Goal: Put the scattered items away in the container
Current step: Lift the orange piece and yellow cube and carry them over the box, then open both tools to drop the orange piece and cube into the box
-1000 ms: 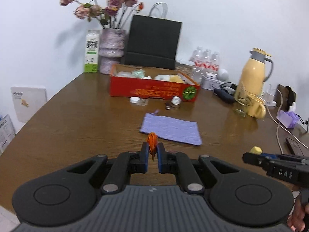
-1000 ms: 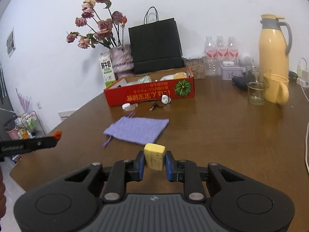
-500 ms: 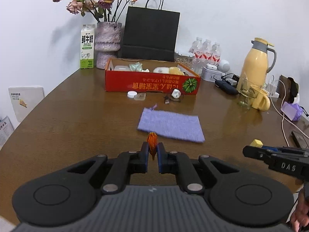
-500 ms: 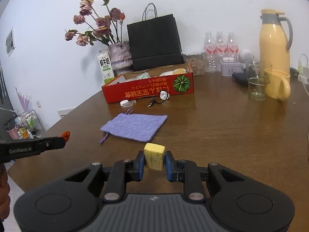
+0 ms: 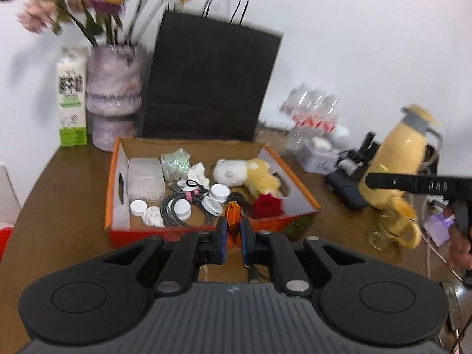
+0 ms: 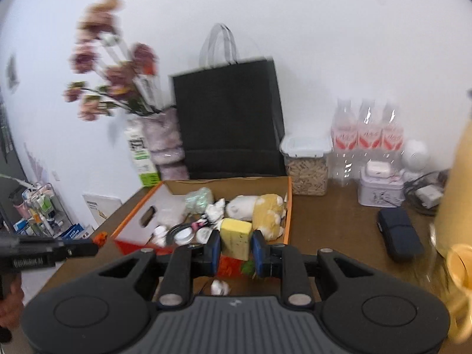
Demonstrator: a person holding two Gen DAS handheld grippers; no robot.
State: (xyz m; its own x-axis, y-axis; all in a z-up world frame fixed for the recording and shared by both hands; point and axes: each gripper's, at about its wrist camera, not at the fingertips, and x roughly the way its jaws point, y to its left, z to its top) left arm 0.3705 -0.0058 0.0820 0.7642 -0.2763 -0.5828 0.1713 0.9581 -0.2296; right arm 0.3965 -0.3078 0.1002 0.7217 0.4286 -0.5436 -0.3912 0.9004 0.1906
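Bright, even light; motion blur throughout, fisheye-curved edges.

box (image 5: pixel 298 177): orange-red, brown inside
sponge (image 6: pixel 236 237): yellow, speckled
bag (image 5: pixel 206 82): black
table (image 5: pixel 65 188): brown
jug (image 5: pixel 398 159): pale yellow, grey lid

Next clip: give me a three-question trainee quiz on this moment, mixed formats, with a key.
1. True or false: the left gripper has its jaws shut on a small orange item.
2. What does the right gripper carry? A) a white cap B) a yellow sponge C) a red rose
3. Fill in: the red box stands directly in front of a black paper ____.

Key: 1 true; 2 B; 3 bag.
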